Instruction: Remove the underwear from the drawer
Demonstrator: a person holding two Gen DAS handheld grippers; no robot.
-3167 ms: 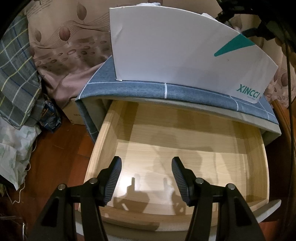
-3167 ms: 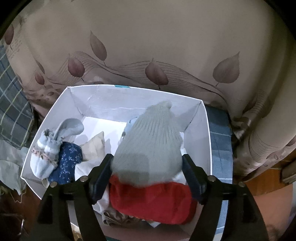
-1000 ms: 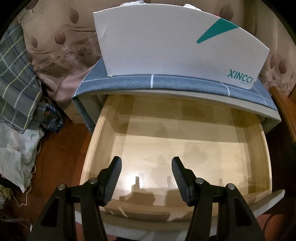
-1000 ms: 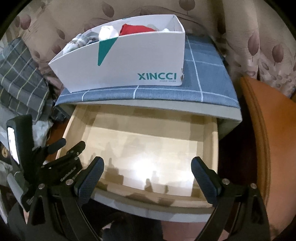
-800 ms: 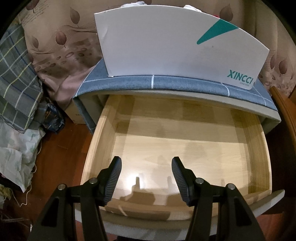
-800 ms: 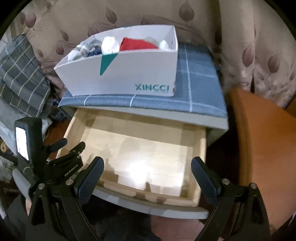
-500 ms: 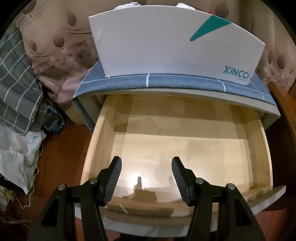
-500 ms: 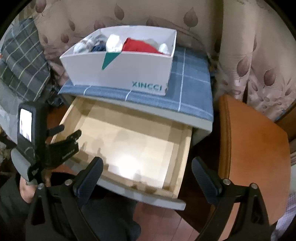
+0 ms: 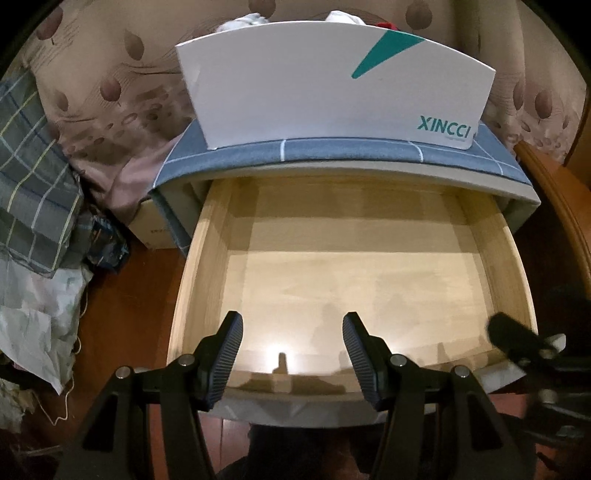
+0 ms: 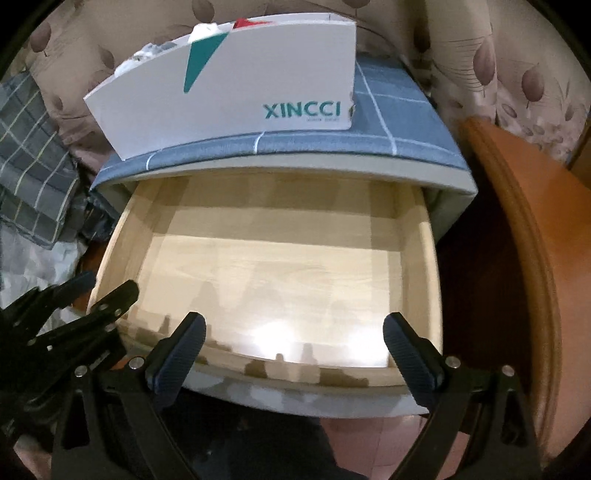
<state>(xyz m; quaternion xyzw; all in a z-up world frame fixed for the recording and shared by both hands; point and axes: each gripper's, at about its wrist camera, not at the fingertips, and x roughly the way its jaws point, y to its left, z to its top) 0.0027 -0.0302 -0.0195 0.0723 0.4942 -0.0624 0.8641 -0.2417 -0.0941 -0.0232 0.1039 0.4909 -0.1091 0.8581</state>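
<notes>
Drawer [image 9: 354,280] pulled open, left claw [image 9: 292,350] and right claw [image 10: 293,349] both spread over its near edge, underwear [image 10: 207,31] piled in far white box [image 10: 236,107].

- The drawer [image 9: 236,295] stood pulled out from under the cabinet top [image 9: 332,151].
- A box [image 9: 295,96] sat on that top, at 12 o'clock from the drawer, with clothes [image 10: 207,31] in it.
- Checked fabric [image 9: 33,184] lay at 9 o'clock; a wooden chair [image 10: 535,229] at 3 o'clock.
</notes>
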